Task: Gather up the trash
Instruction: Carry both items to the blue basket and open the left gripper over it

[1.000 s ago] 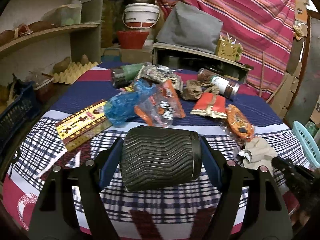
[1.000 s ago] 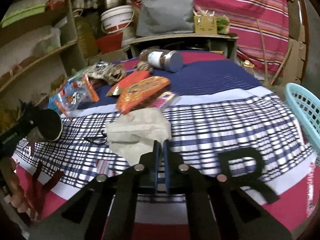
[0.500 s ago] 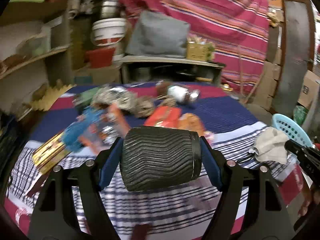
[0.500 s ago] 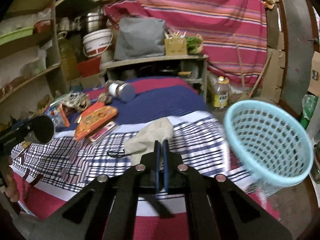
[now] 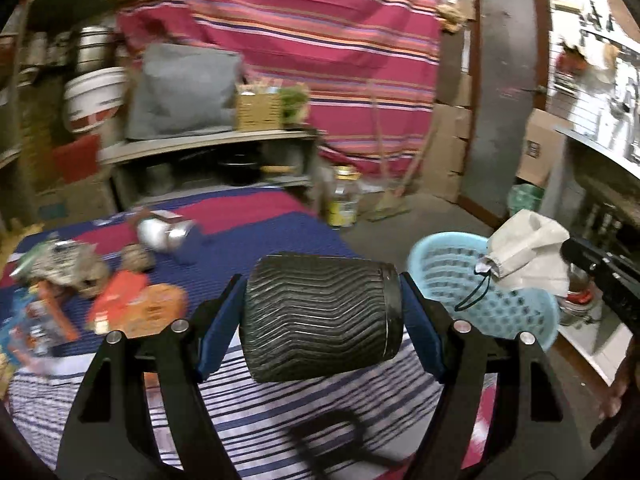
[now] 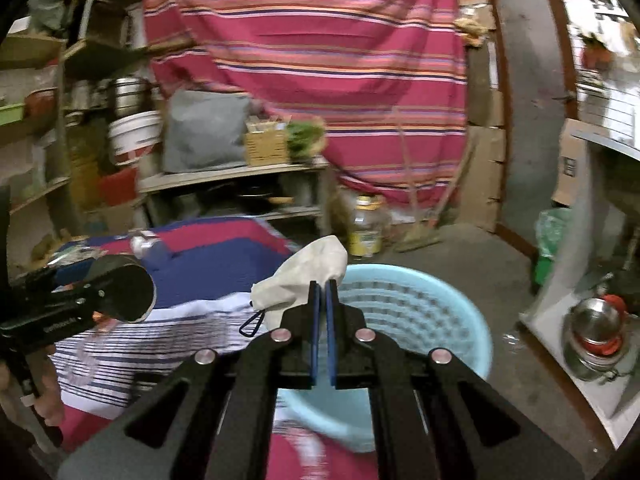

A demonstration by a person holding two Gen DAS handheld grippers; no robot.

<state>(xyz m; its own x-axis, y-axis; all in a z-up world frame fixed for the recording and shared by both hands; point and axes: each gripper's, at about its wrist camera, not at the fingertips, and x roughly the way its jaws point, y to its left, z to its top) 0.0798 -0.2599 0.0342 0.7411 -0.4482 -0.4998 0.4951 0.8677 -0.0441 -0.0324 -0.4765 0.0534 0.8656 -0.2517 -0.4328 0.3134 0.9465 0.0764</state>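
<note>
My left gripper is shut on a black ribbed cup, held sideways above the table's striped cloth. My right gripper is shut on a white face mask with a dark ear loop, held over the near rim of the light blue basket. In the left wrist view the mask hangs over the basket at the right. Snack wrappers and a silver jar lie on the table at the left.
The basket stands on the concrete floor beside the table's right edge. A yellow-labelled bottle and a broom stand on the floor behind it. A metal pot sits low at the right. Shelves with buckets line the back left.
Both grippers have swung right, away from the table's trash toward the basket. The mask has been lifted off the cloth and carried over the basket rim. The cup stays clamped in my left gripper.
</note>
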